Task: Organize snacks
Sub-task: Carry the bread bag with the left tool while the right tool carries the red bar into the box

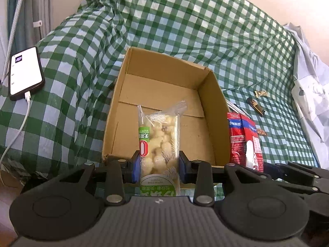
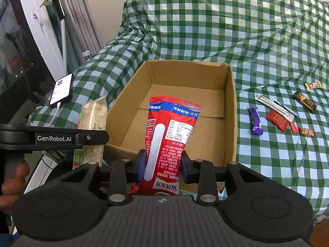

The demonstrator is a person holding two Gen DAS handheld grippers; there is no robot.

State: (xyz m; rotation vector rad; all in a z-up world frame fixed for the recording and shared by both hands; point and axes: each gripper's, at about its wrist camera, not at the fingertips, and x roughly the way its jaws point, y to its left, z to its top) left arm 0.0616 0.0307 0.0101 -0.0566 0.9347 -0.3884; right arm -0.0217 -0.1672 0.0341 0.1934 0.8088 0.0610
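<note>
A green-checked cloth [image 2: 257, 47] covers the surface around the cardboard box [image 1: 216, 111]. The left gripper [image 1: 158, 162] clamps a puffed-snack pack [image 1: 159, 142] and the right gripper [image 2: 163, 162] a red packet [image 2: 170, 131], both over the box's near edge. A charging phone [image 1: 25, 72] lies left of the box, loose candies [image 2: 277, 115] right.

Surface draped in a green-and-white checked cloth [image 2: 257, 160], rumpled and rising at the far side. An open cardboard box [image 2: 231, 111] sits on it at centre. To the right lie small wrapped snacks: a purple bar [image 2: 255, 120], a red packet [image 2: 276, 119], a silver sachet [image 2: 273, 107], a dark bar [image 2: 304, 101]. At the far left, a phone [image 1: 25, 73] with a white cable [image 1: 18, 131] plugged in.
</note>
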